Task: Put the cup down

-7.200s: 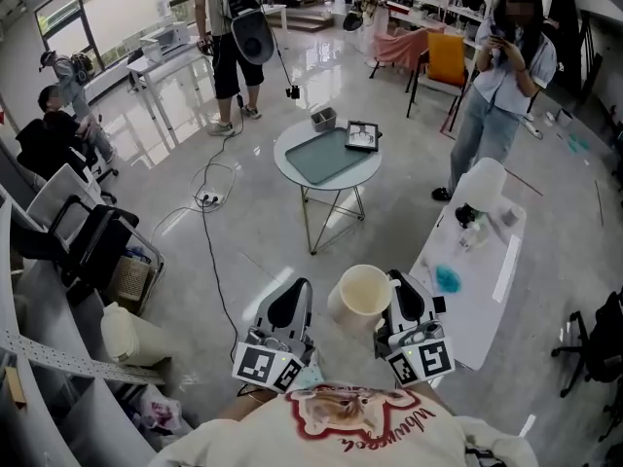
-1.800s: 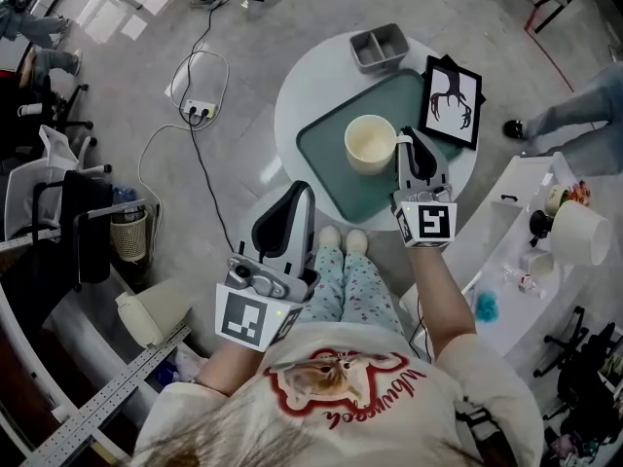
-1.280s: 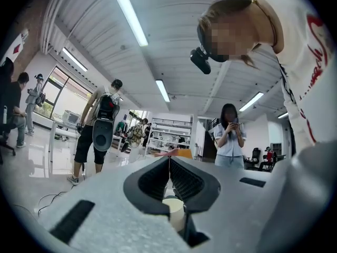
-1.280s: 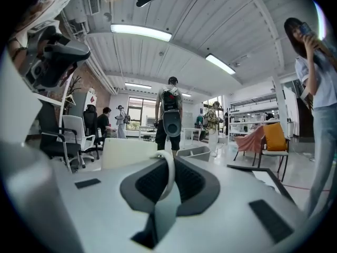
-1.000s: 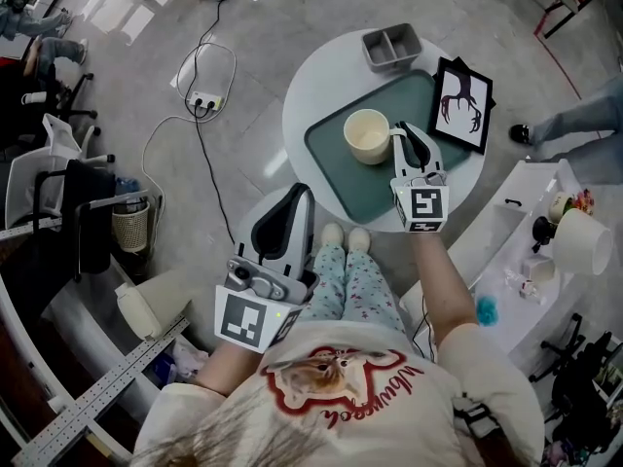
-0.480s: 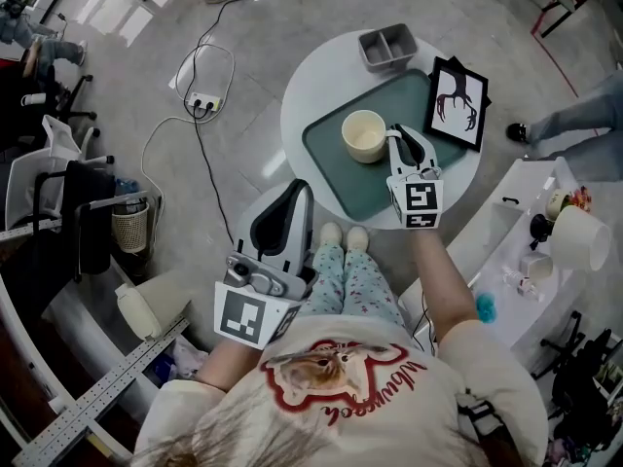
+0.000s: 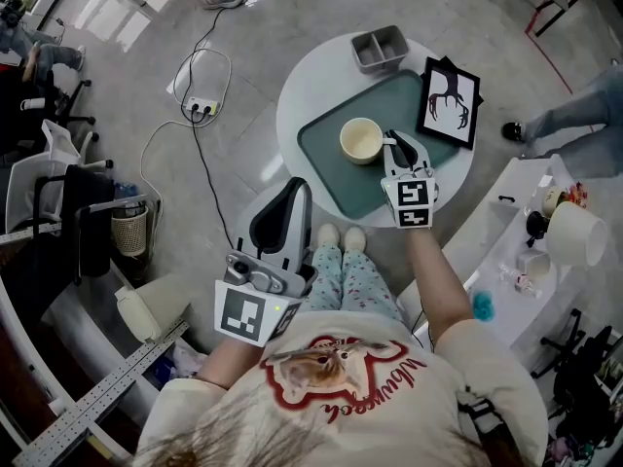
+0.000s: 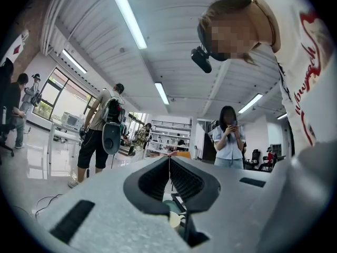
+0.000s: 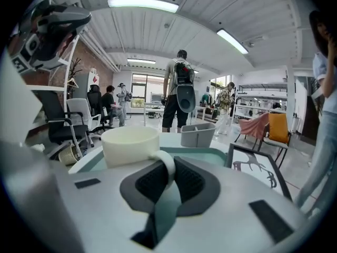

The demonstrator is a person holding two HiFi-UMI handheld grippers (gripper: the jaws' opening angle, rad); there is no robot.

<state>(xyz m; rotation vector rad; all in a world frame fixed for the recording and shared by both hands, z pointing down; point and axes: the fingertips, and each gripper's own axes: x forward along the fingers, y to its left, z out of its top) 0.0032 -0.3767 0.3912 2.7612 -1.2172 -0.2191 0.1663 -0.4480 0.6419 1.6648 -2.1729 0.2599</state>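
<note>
A cream cup [image 7: 359, 141] stands on the green tray [image 7: 331, 163] on the round white table [image 7: 307, 100]. My right gripper [image 7: 392, 142] reaches in from the near side and is shut on the cup's handle. In the right gripper view the cup [image 9: 130, 145] rests with its base on the tray [image 9: 210, 154], and the handle sits between the dark pads [image 9: 192, 181] of the right gripper [image 9: 167, 166]. My left gripper [image 7: 290, 195] hangs off the table's near-left edge, above the floor. It is shut [image 8: 169, 165] with nothing in it.
A grey two-part bin [image 7: 379, 48] sits at the table's far edge. A black-framed antler picture [image 7: 448, 100] lies right of the tray. A power strip and cable [image 7: 200, 108] lie on the floor at left. A white side table [image 7: 521, 236] stands to the right. People stand farther off [image 9: 178, 96].
The person walked up to the round table carrying the cup. Over the last second the right gripper lowered the cup onto the tray. The left gripper stayed low and shut.
</note>
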